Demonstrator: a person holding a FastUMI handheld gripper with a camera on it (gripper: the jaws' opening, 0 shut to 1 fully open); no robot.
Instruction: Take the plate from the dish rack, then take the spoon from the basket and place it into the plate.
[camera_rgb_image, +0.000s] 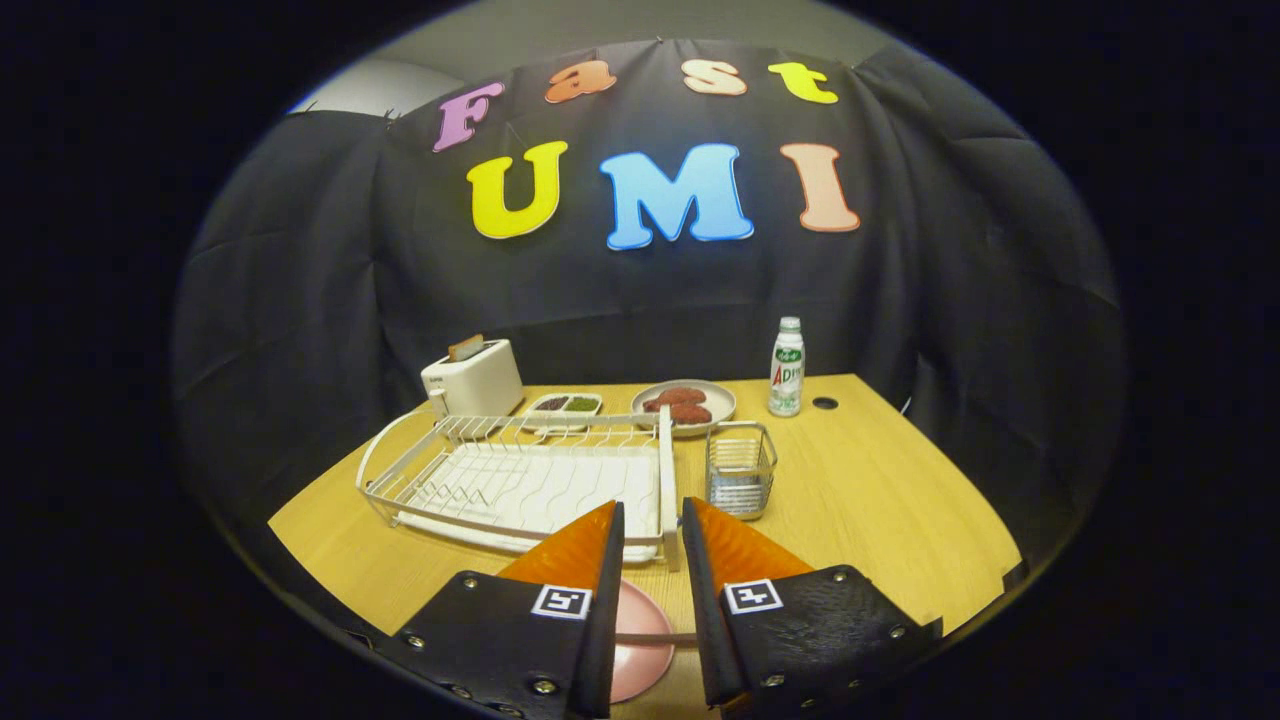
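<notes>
Between the tool's (652, 520) narrowly parted fingers, a thin spoon handle (655, 637) over the pink plate (640, 640).

I am in a staged kitchen booth: black cloth wall (300, 300) behind a wooden counter (880, 490) with toaster (472, 378), dish rack (520, 480) and bottle (786, 367).

Matt wood table (880, 480), metal wire basket (740, 470), glossy plate (640, 640).

wooden table (880, 500), dish rack (520, 480), basket (740, 470), plate (640, 650)
</notes>
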